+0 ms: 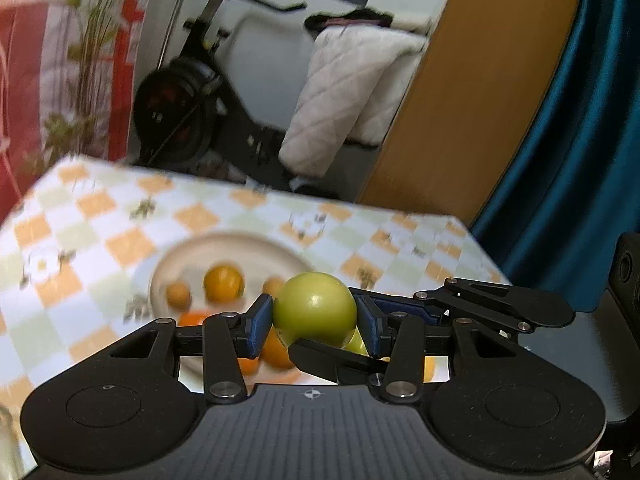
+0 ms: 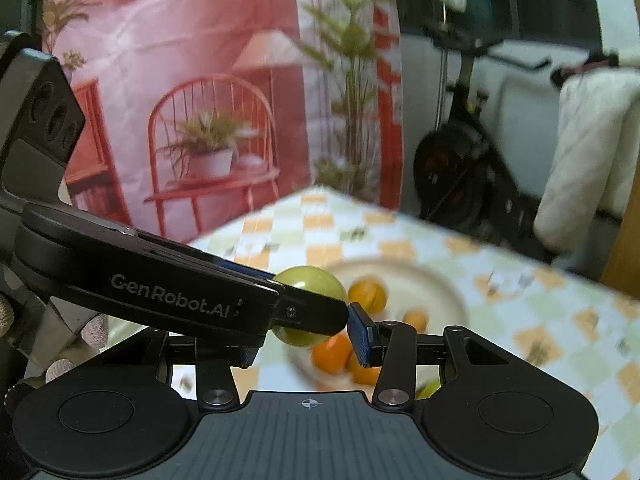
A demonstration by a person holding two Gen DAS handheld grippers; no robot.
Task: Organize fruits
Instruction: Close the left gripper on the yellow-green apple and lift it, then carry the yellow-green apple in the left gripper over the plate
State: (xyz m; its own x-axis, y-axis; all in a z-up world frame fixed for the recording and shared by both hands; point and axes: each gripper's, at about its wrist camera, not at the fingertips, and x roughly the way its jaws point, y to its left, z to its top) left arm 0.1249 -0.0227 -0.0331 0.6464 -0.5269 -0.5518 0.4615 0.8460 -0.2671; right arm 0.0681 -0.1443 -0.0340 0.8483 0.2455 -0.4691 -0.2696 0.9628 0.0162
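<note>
A green apple hangs above the plate. My left gripper is shut on it, a blue pad pressed to each side. My right gripper reaches in from the right, one finger behind the apple and one in front. In the right wrist view the green apple sits between the pads of my right gripper; the right pad touches it and the left pad is hidden. My left gripper crosses in front of it. Below, a beige plate holds several oranges.
The checked tablecloth ends at a far edge. Beyond it stand an exercise bike, a white quilted cover, a wooden panel and a teal curtain. Another green fruit lies by the plate. A gloved hand holds the left gripper.
</note>
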